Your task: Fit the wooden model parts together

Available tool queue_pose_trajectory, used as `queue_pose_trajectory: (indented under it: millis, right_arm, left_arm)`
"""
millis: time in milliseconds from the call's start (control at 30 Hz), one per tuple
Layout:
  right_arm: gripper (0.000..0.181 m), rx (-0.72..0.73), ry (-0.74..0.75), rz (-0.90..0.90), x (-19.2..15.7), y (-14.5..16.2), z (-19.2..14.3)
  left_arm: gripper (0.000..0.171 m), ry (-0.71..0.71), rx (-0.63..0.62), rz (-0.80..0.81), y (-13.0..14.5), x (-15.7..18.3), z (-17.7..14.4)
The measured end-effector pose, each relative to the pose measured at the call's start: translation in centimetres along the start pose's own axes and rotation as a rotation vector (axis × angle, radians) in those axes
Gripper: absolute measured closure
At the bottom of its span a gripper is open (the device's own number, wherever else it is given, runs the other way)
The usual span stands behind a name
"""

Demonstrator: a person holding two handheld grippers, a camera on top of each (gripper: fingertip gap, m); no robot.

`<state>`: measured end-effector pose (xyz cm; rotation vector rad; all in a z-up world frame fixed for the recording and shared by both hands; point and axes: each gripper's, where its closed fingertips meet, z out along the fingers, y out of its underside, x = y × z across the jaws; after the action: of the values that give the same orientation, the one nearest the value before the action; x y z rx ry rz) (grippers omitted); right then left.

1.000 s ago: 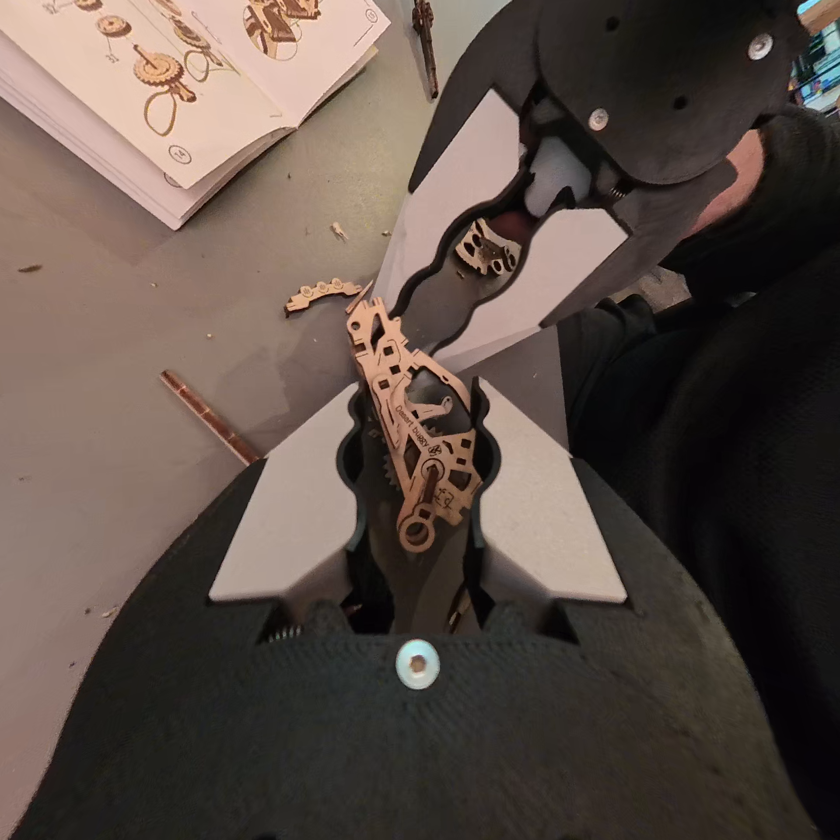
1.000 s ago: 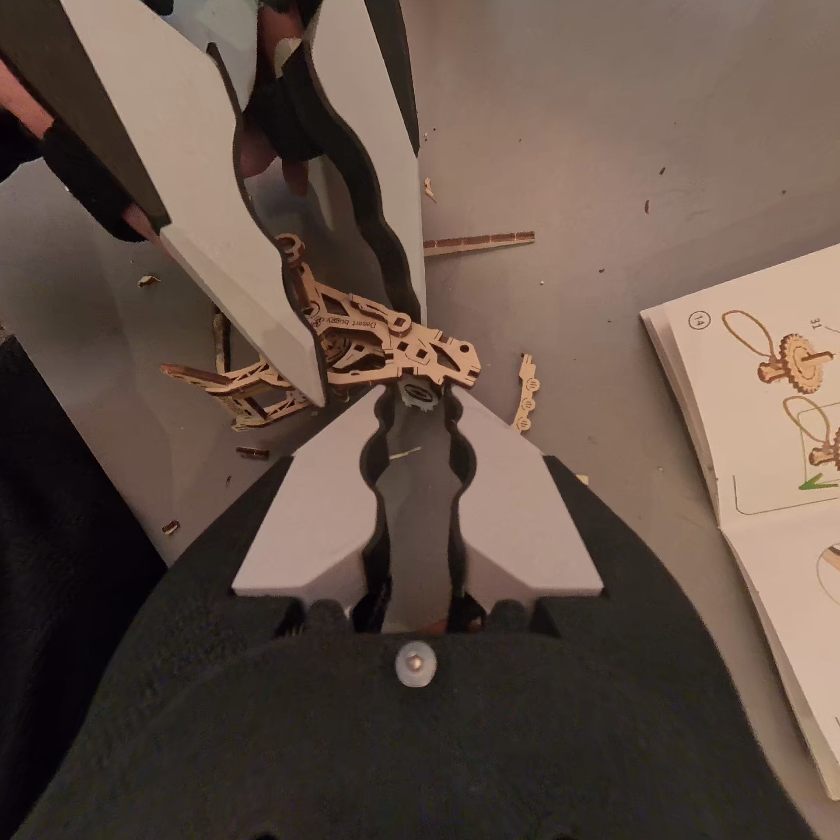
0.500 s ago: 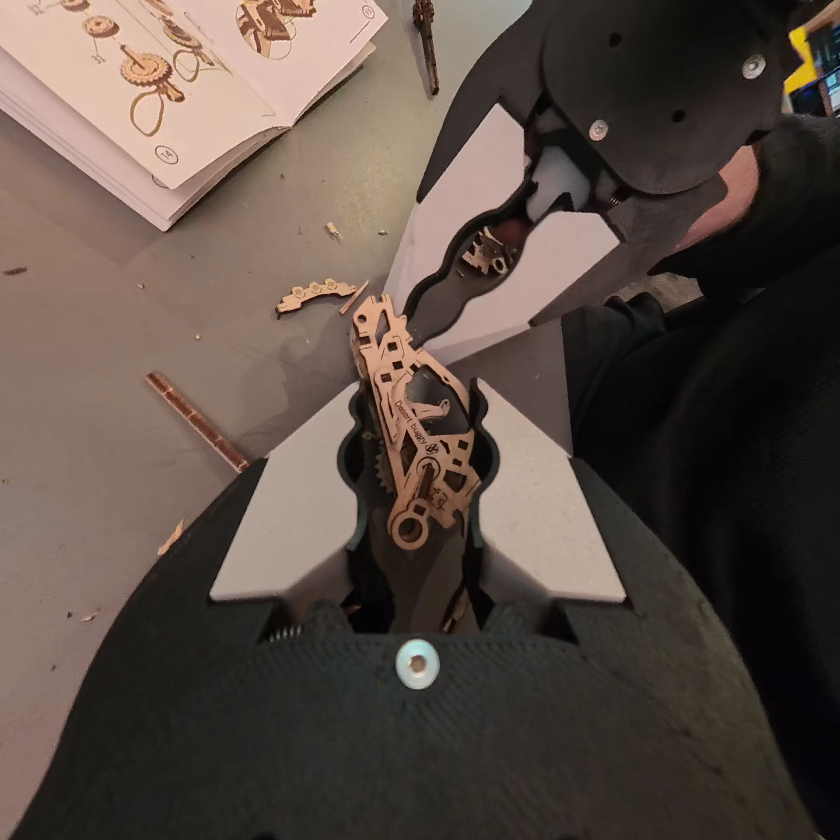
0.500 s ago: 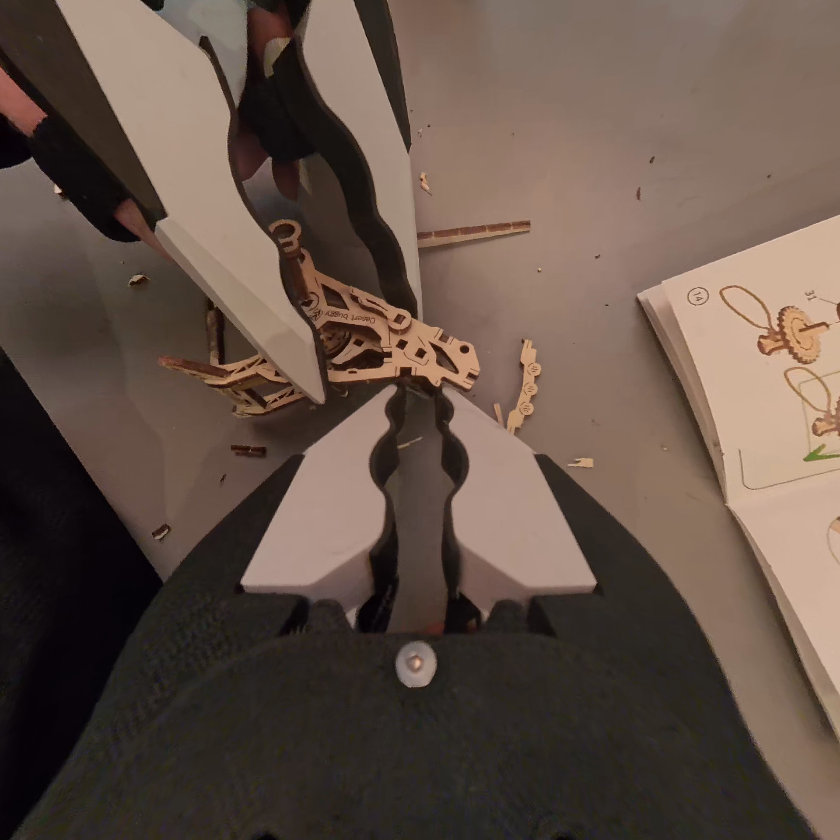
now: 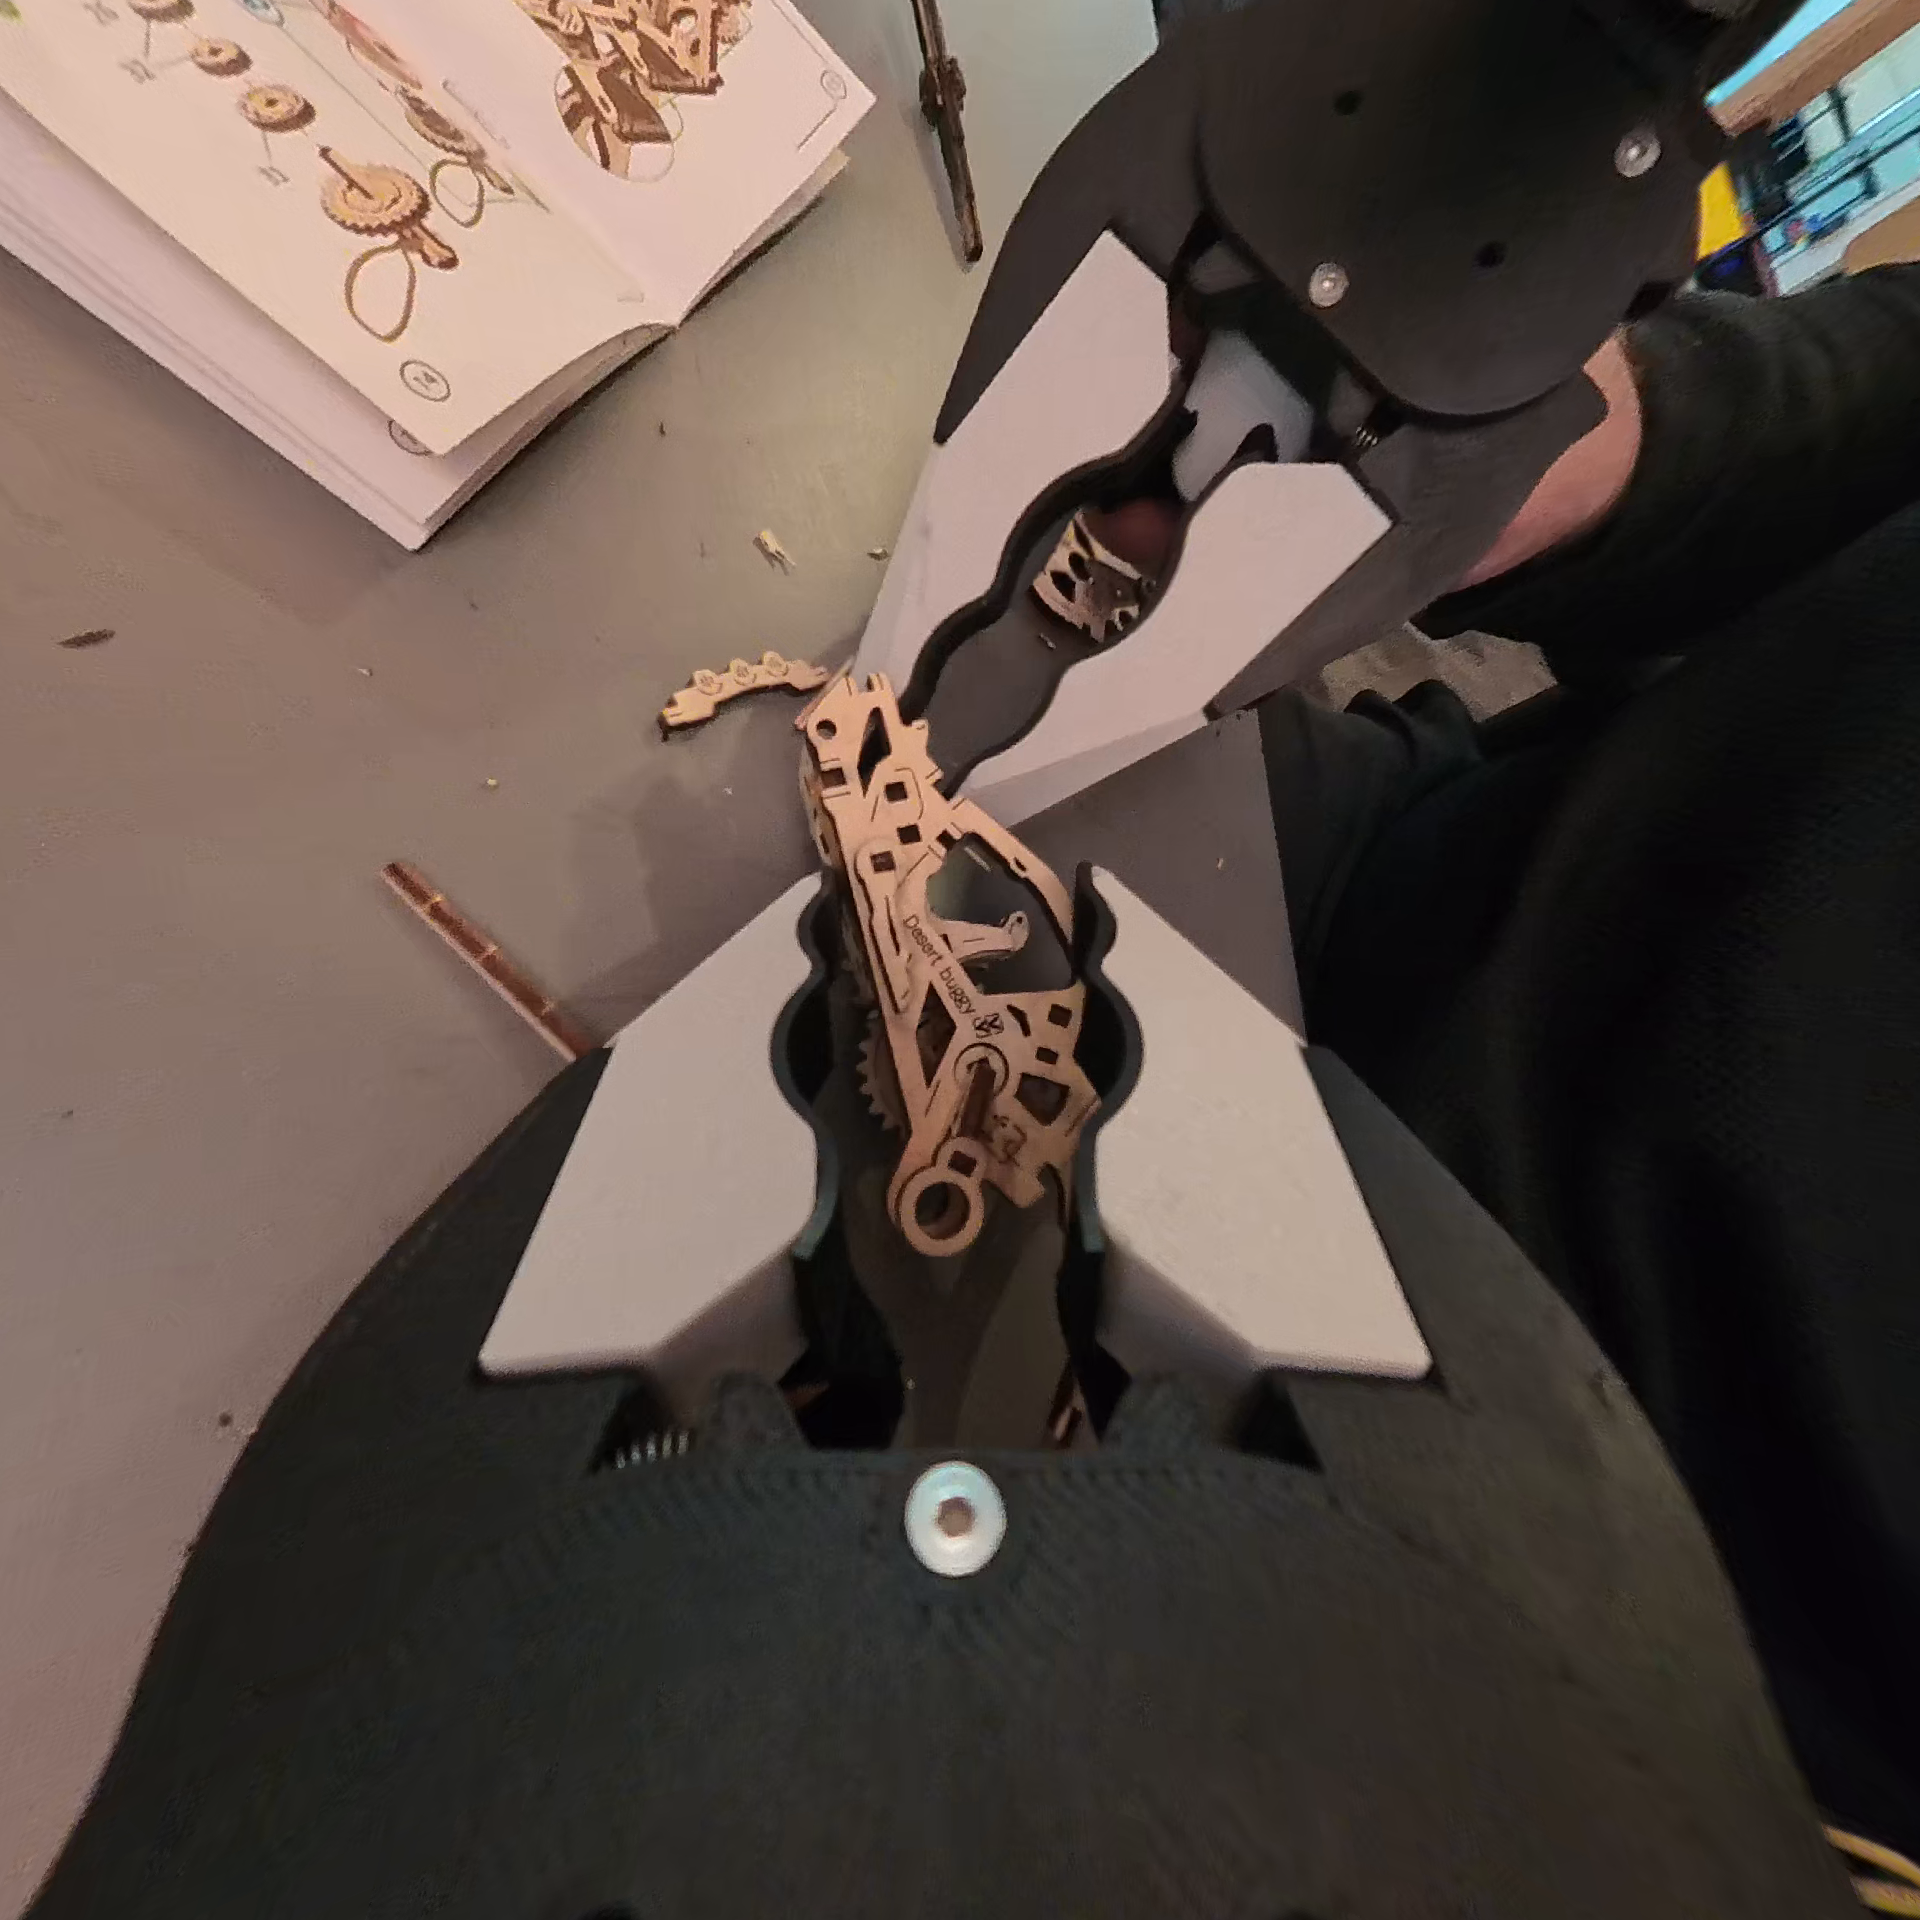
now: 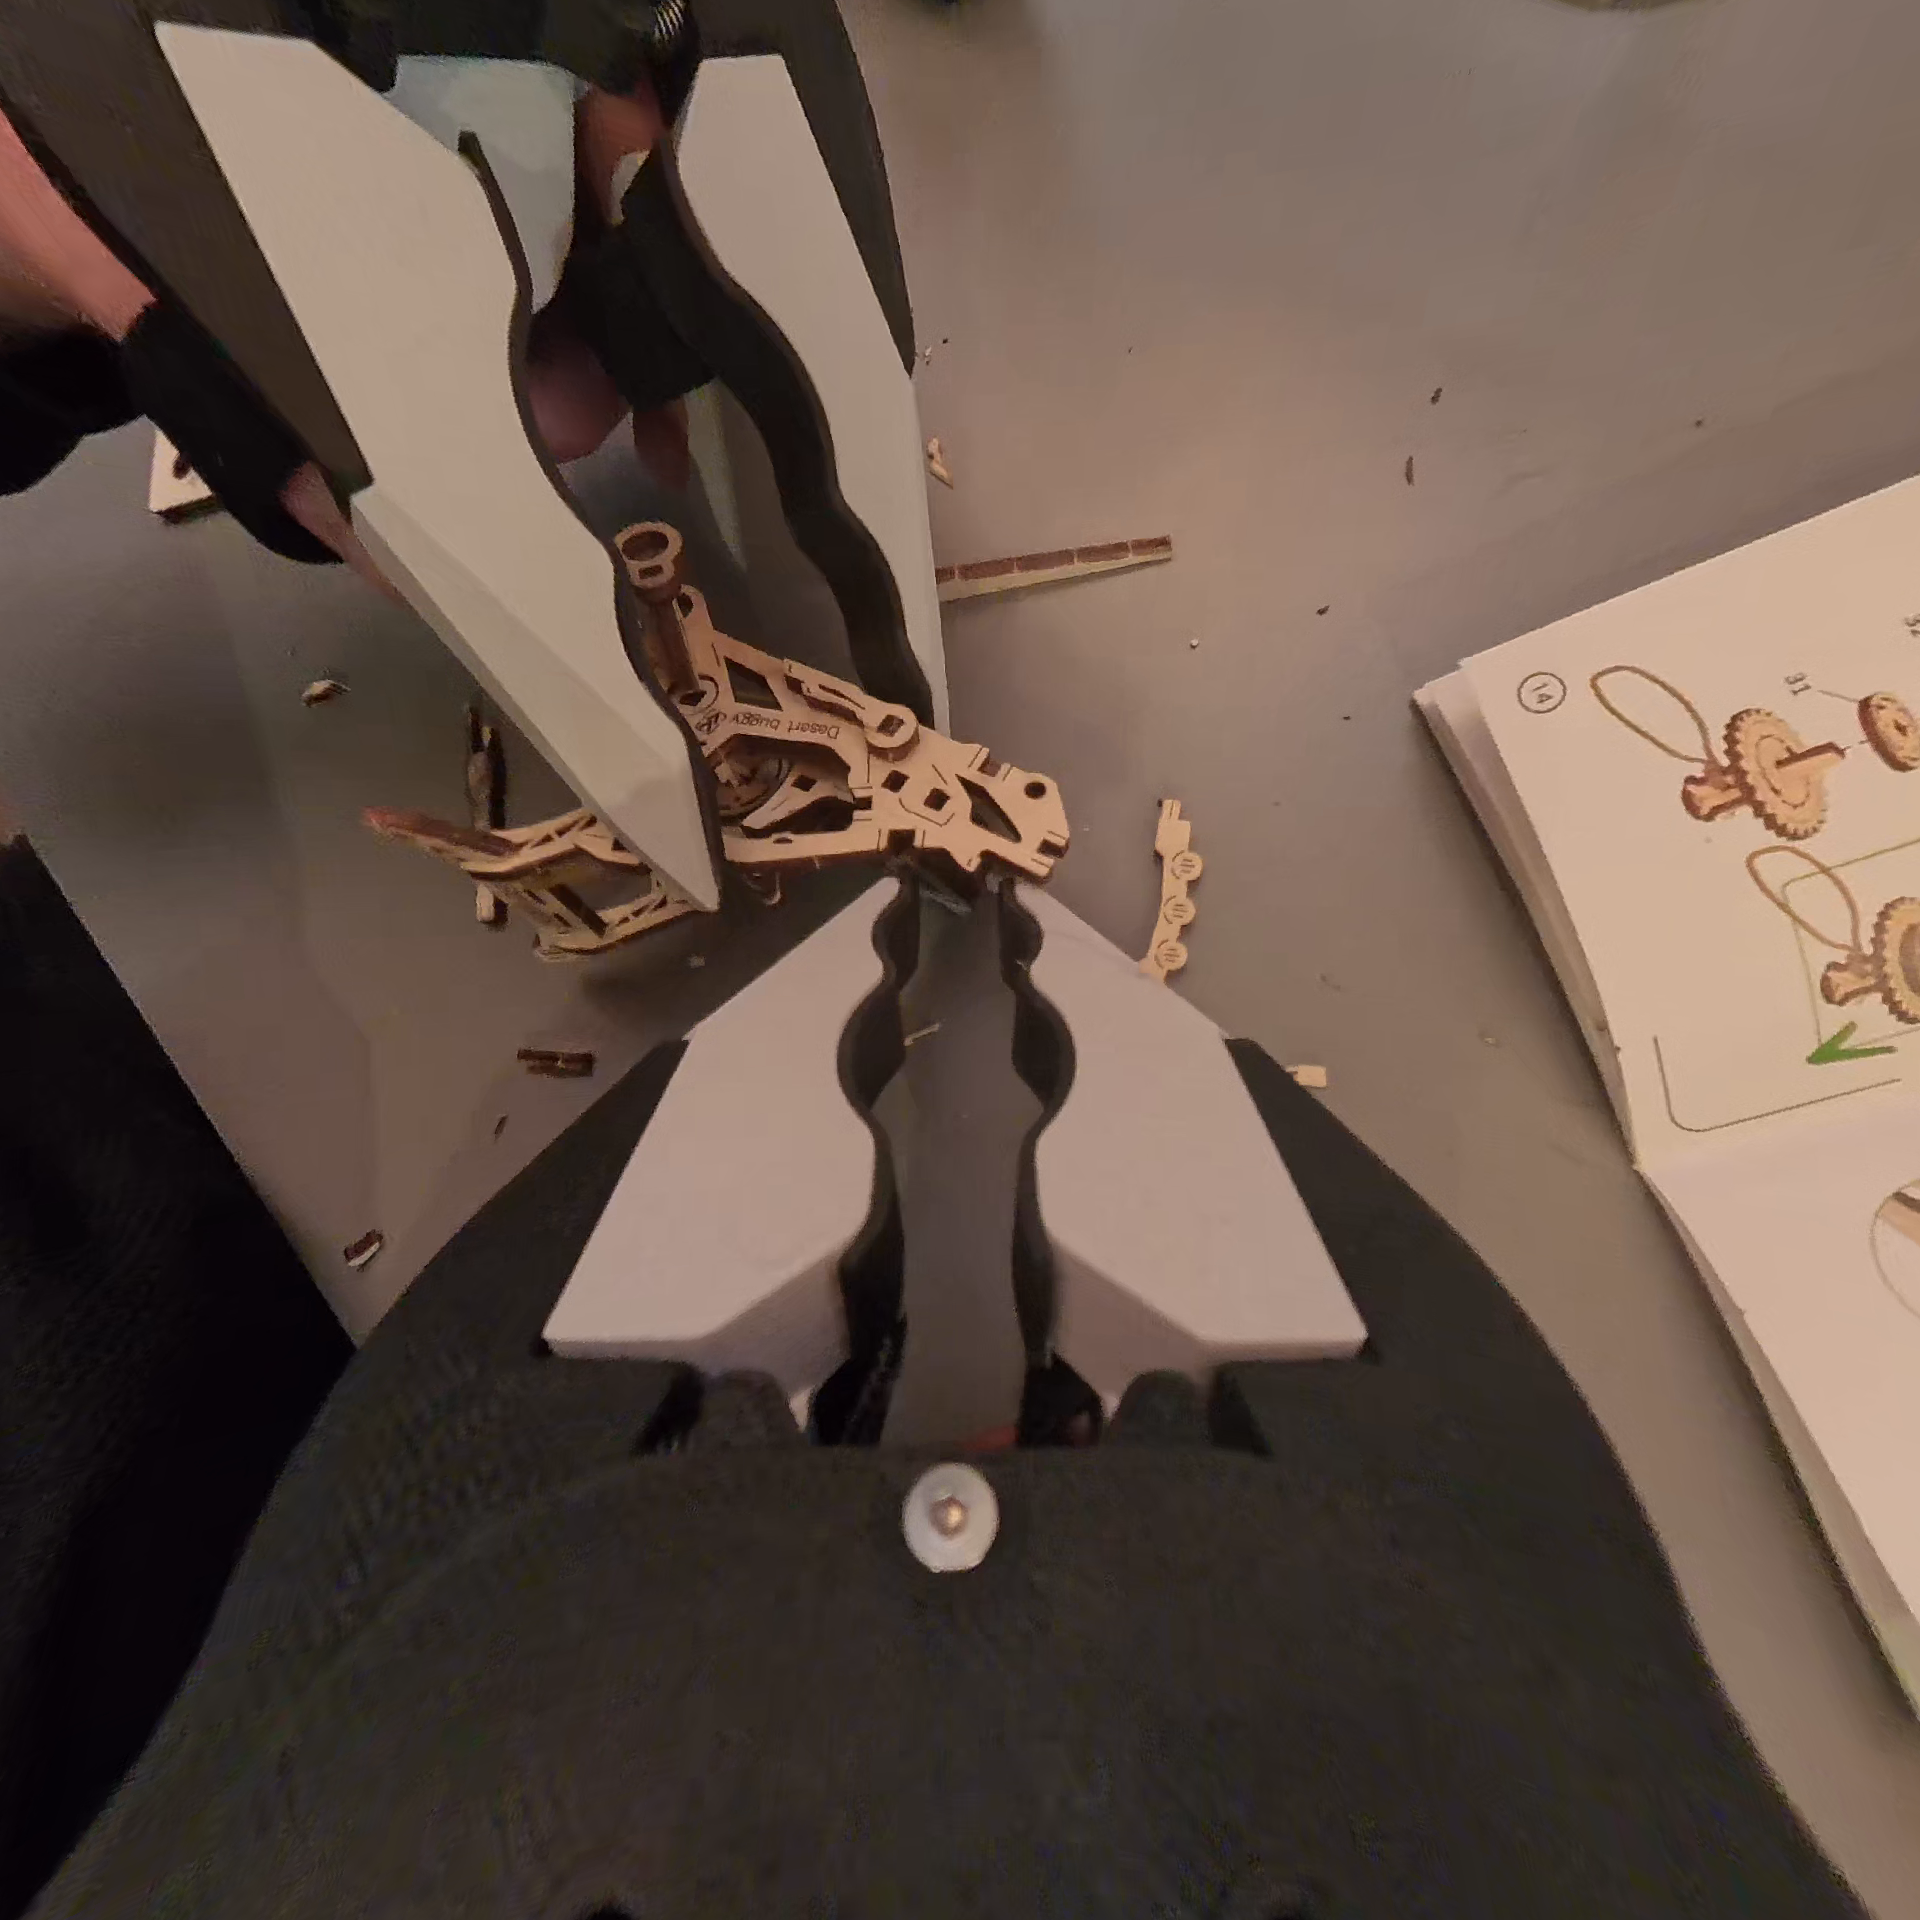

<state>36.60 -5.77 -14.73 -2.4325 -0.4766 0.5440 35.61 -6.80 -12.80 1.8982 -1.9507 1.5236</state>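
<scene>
My left gripper (image 5: 956,894) is shut on a flat wooden model frame (image 5: 966,997) with a gear behind it and holds it above the grey table. In the right wrist view, the left gripper (image 6: 821,800) comes in from the upper left with the frame (image 6: 914,779) lying crosswise. My right gripper (image 6: 951,888) is nearly closed on a small dark part (image 6: 940,896), pressed against the underside of the frame's free end; the part is mostly hidden. In the left wrist view, the right gripper (image 5: 930,743) touches the frame's far end.
An open instruction booklet (image 5: 416,208) lies at the far left, also seen in the right wrist view (image 6: 1714,935). A curved wooden piece (image 5: 743,681), a thin strip (image 5: 478,956), wood scraps and a lattice part (image 6: 561,862) lie on the table. A dark sleeve (image 5: 1662,1039) fills the right. My two grippers' fingertips are within a few centimetres of each other.
My right gripper has moved forward, bringing the small part from just below the frame's end up against it, and its jaws have narrowed. My left gripper keeps its hold on the frame.
</scene>
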Motion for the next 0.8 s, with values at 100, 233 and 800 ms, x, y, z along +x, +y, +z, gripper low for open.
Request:
queue_pose_trajectory:
  millis: [100, 233, 800]
  right_arm:
    - [0.17, 0.005, 0.013, -0.013, 0.12, -0.16, 0.12]
    - [0.173, 0.017, -0.015, 0.035, 0.04, -0.2, 0.22]
    - [0.171, 0.082, -0.257, 0.347, -0.2, -0.38, 0.02]
  left_arm:
    - [0.129, 0.024, 0.018, -0.023, -0.13, -0.2, -0.14]
    - [0.129, 0.028, 0.028, -0.024, -0.2, -0.3, -0.17]
    - [0.129, -0.078, 0.017, 0.096, -0.16, -0.36, 0.08]
